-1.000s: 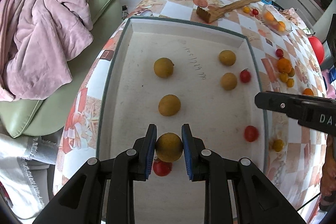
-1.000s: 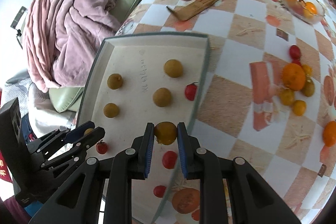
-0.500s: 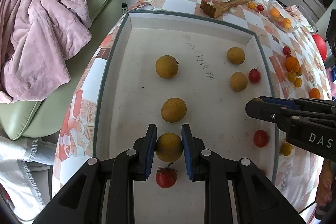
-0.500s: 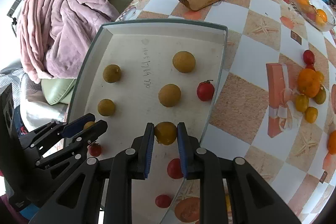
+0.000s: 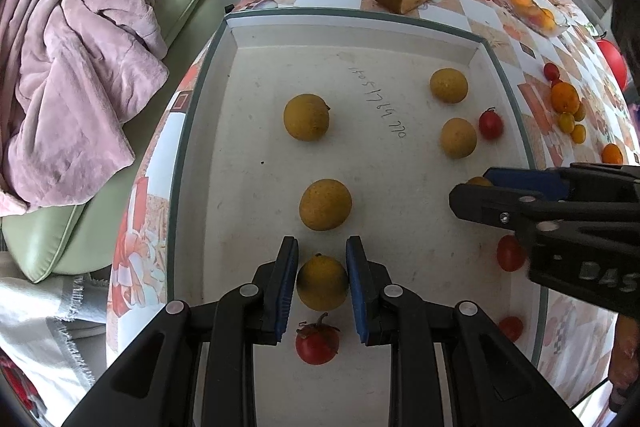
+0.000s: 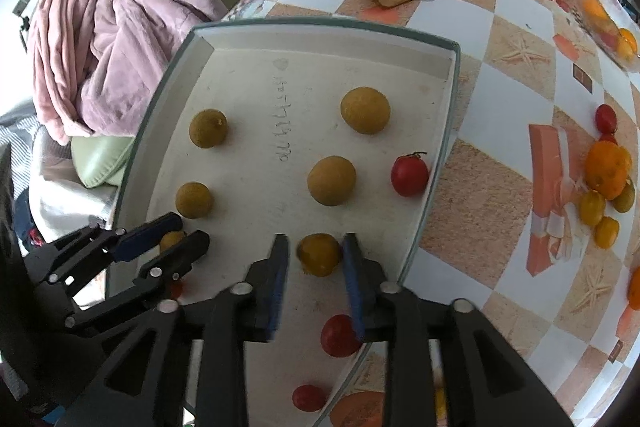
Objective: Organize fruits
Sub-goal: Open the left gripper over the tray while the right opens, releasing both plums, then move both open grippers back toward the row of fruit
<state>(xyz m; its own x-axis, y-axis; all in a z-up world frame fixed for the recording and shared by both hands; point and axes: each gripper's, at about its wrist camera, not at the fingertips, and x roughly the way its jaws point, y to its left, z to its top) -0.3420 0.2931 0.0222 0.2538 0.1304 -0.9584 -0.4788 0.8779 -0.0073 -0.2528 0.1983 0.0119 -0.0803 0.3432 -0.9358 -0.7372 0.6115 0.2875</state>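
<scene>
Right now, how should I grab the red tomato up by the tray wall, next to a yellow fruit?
Take the tomato round its fat middle, coming straight down from above. The tray wall is close on one side and a yellow fruit on the other, so put the fingers on its near and far sides.

Both grippers reach low over the white tray [image 5: 400,39], the left gripper [image 5: 322,285] with its blue pads pressed to either side of a yellow fruit [image 5: 322,283] near the tray's front, the right gripper [image 6: 316,261] with its pads parted around another yellow fruit [image 6: 318,254], a gap showing.
</scene>
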